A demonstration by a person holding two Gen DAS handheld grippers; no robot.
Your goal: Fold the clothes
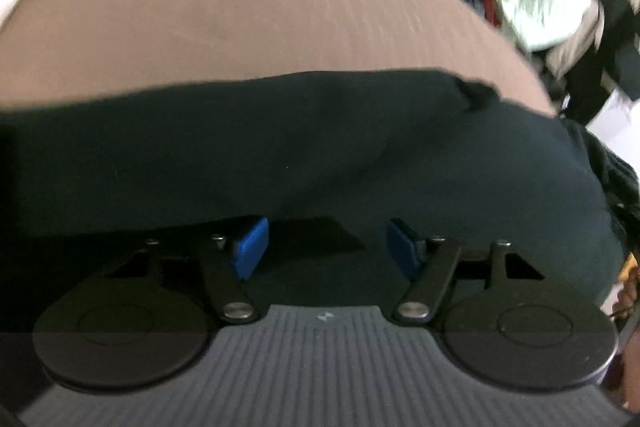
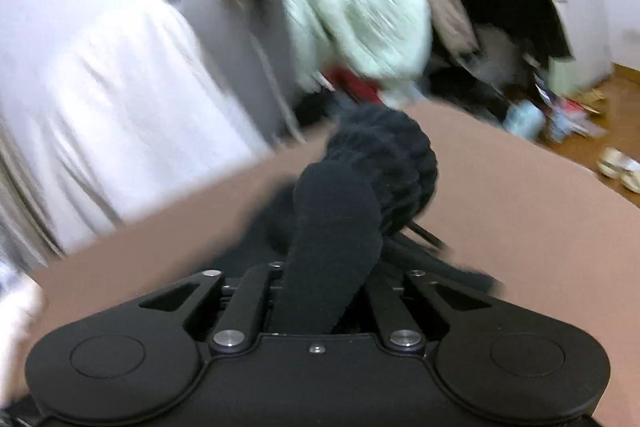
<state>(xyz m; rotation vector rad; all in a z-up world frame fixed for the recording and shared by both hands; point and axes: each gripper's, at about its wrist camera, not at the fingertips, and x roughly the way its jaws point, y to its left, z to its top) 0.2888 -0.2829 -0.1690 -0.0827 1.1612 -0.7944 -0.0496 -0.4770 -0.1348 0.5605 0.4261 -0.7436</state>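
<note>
Dark garment point(image 1: 304, 155) lies spread over the brown bench point(image 1: 240, 19), its far edge running almost straight across the surface with a small turned-up corner toward the clutter of hanging clothes point(image 2: 360, 23) beyond the bench. Your left gripper point(image 1: 328, 247) sits low over the garment's near part with jaws released, blue pads point(image 1: 252, 247) well apart and nothing between them. Your right gripper point(image 2: 320, 303) is clenched on a thick dark roll of the same or a similar fabric; you cannot tell from the right wrist view whether it is one piece with the spread panel. Beyond that roll sits a bunched, ribbed-looking knit mass point(image 2: 392, 163), with a thin dark cord or strap point(image 2: 428, 235) trailing beside it on the bench. Judgement on handling: cloth is soft, limp and light, and it will sag and drag rather than hold a line; the smooth panel may slide on the bench, while the knit part looks bulkier and should cling to itself. Take hold at an edge or corner, not mid-panel. The turned-up corner on the garment's far edge is the clearest grip point for you. Pinch through few layers so the fold stays flat. Both views are motion-blurred, so finer seams and hems cannot be made out.
</note>
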